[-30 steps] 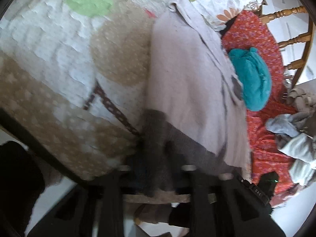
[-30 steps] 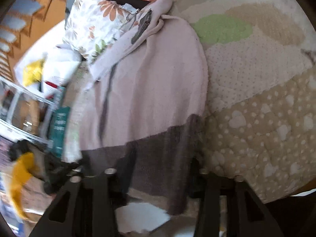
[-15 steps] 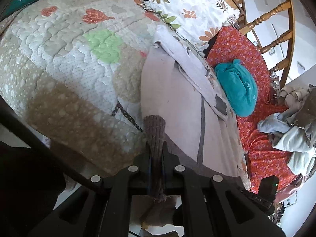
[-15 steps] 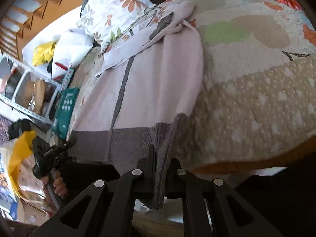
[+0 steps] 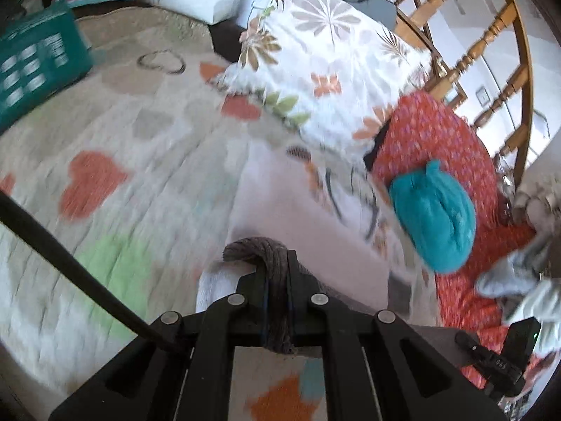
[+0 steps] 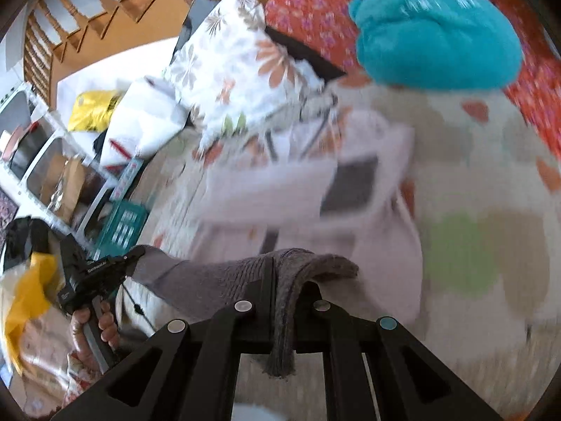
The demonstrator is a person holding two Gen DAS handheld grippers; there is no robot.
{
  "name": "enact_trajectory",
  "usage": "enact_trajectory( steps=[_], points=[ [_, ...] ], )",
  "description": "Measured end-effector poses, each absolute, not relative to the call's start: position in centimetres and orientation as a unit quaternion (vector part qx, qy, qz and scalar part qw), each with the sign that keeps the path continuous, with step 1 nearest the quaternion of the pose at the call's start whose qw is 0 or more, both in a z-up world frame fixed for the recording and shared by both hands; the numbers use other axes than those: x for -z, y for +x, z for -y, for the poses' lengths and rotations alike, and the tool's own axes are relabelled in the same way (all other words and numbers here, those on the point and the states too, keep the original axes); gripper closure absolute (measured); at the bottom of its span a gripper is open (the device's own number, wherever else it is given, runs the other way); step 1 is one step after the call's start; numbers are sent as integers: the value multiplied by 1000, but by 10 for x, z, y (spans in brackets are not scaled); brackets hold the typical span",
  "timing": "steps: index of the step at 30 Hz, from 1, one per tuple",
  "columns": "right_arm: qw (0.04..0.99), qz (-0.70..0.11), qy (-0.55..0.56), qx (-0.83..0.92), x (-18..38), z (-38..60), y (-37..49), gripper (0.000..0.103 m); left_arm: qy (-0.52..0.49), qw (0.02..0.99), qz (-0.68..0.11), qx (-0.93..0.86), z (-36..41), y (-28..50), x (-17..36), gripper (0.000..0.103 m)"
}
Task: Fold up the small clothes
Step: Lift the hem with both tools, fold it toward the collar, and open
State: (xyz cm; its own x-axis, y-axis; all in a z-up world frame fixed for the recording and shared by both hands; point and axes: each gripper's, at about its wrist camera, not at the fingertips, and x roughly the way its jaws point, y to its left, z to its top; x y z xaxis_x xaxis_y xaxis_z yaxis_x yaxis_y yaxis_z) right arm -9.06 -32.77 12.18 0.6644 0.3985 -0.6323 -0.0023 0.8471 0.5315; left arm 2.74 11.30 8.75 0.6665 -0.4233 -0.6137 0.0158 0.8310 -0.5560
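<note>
Pink sweater [image 5: 308, 224] on quilt [image 5: 105, 182]: I see my left gripper [image 5: 277, 273] and right gripper [image 6: 292, 280] each clamped on its grey ribbed hem [image 6: 217, 277], lifted.

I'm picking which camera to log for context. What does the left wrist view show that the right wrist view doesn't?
Only the left wrist view shows the chair spindles and the grey clothes pile. Only the right wrist view shows the stairs, the shelf, the yellow bag and the left gripper in the person's hand. Both show a gripper shut on the sweater's grey hem, the floral pillow, teal bundle and quilt.
</note>
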Motion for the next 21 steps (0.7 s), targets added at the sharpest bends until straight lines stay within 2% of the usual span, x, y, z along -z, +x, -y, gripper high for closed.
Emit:
enact_trajectory(
  steps=[8, 13, 14, 16, 17, 18, 19, 20, 21],
  points=[
    [876, -423, 224, -59, -94, 334, 23, 97, -235, 885, -389, 104, -88, 137, -77, 96],
    [867, -443, 226, -42, -69, 344, 71, 96, -225, 866, -436, 93, -74, 182, -45, 94],
    [866, -442, 230, -40, -66, 348, 82, 94, -226, 863, -441, 92, -73, 188, -42, 92],
    [871, -432, 231, -26, -63, 356, 96, 93, -230, 858, -448, 98, -72, 198, -39, 82],
    [875, -424, 234, -15, -61, 363, 105, 88, -233, 857, -449, 100, -73, 200, -39, 77],
    [876, -420, 236, -1, -60, 368, 110, 82, -232, 860, -438, 123, -75, 201, -41, 66],
    [878, -416, 236, 11, -60, 370, 113, 61, -240, 861, -432, 120, -77, 201, -43, 52],
    [883, -406, 232, 31, -61, 375, 114, 35, -242, 867, -422, 110, -81, 200, -46, 46],
    [888, -397, 229, 42, -63, 378, 113, 28, -242, 872, -413, 103, -84, 198, -50, 41]
  ],
)
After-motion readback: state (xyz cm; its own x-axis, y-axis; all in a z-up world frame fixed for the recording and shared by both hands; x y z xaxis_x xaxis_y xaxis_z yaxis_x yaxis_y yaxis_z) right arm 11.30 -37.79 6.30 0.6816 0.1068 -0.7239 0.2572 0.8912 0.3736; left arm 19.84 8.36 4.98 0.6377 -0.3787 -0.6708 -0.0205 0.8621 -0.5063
